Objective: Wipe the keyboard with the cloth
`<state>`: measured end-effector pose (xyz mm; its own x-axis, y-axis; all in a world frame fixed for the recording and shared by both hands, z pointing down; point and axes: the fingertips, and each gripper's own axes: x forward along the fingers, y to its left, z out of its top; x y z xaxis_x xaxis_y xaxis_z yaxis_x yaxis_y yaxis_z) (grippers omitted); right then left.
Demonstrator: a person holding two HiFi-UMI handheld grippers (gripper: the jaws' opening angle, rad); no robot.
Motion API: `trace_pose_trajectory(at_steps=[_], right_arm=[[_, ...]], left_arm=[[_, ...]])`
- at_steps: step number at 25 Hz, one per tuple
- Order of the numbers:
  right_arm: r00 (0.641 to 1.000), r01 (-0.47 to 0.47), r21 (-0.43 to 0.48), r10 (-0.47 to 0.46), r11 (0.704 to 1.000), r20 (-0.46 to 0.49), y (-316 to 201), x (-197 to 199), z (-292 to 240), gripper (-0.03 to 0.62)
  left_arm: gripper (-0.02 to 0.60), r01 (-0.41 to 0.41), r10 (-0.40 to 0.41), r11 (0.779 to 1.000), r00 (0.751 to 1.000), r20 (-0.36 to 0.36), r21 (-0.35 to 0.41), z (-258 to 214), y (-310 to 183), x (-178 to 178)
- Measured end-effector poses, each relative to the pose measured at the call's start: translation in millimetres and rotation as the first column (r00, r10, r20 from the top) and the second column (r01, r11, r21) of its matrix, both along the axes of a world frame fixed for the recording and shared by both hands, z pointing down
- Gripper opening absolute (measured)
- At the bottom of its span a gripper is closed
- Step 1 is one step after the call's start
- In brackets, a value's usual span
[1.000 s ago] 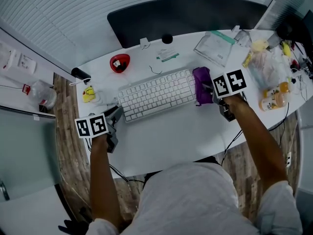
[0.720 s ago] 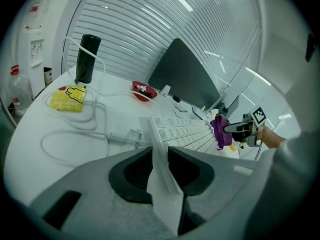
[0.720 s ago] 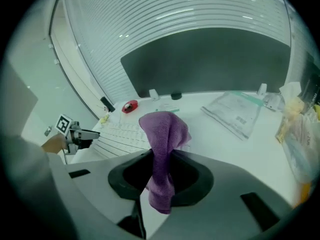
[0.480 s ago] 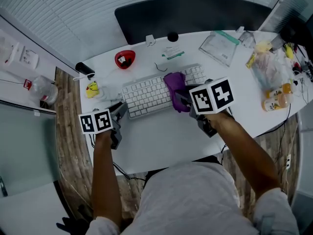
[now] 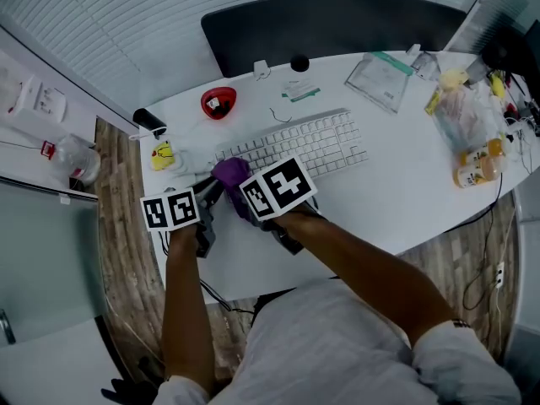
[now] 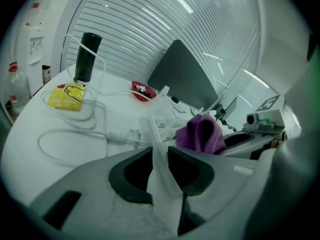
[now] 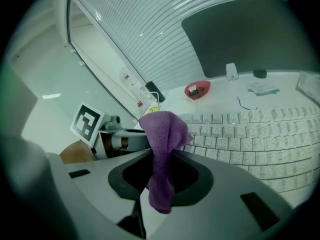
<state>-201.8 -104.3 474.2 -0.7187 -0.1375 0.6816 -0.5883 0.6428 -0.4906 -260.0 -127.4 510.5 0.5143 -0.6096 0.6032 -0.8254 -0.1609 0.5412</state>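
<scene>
A white keyboard (image 5: 297, 146) lies slantwise on the white table (image 5: 405, 201). My left gripper (image 5: 211, 192) is at its near left corner, and in the left gripper view (image 6: 160, 156) the jaws are shut on the keyboard's thin edge (image 6: 159, 139). My right gripper (image 5: 240, 188) is shut on a purple cloth (image 5: 229, 173), which rests over the keyboard's left end, close beside the left gripper. In the right gripper view (image 7: 161, 159) the cloth (image 7: 162, 134) stands bunched up between the jaws, with the keys (image 7: 250, 139) spreading to the right. The cloth (image 6: 201, 134) also shows in the left gripper view.
A red bowl (image 5: 218, 102), a black cylinder (image 5: 148, 121) and a yellow packet (image 5: 161, 155) lie at the table's left. A white cable (image 6: 70, 139) loops near the left gripper. A clear bag (image 5: 381, 78), bottles and packets (image 5: 472, 137) crowd the right end. A dark chair back (image 5: 337, 28) stands behind.
My right gripper has swept the purple cloth leftward across the keyboard, from its right end to its left end. The left gripper has stayed on the keyboard's corner.
</scene>
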Motion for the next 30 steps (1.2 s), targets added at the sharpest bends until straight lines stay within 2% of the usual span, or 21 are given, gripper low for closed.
trace_pose_trajectory(at_steps=[4,8,19,30], right_arm=[[0.999,0.014,0.018,-0.014,1.0,-0.038,-4.8,3.2,7.8,0.084],[0.997,0.018,0.052,-0.013,0.998,-0.082,-16.2,30.6,11.7,0.084],[0.984,-0.074,0.081,0.086,0.994,-0.159,-57.8,156.0,16.0,0.085],[0.952,-0.2,0.12,0.222,0.973,-0.212,-93.8,273.3,15.3,0.085]], left_arm=[[0.109,-0.004,0.004,1.0,1.0,-0.004,-0.001,-0.3,-0.1,0.1],[0.109,-0.008,0.008,1.0,1.0,0.004,-0.001,-0.8,-0.3,0.2],[0.109,0.001,0.0,1.0,1.0,0.023,-0.015,-0.6,-0.5,-0.2],[0.109,0.025,-0.023,0.999,0.998,0.057,-0.035,-0.4,-1.2,-0.5]])
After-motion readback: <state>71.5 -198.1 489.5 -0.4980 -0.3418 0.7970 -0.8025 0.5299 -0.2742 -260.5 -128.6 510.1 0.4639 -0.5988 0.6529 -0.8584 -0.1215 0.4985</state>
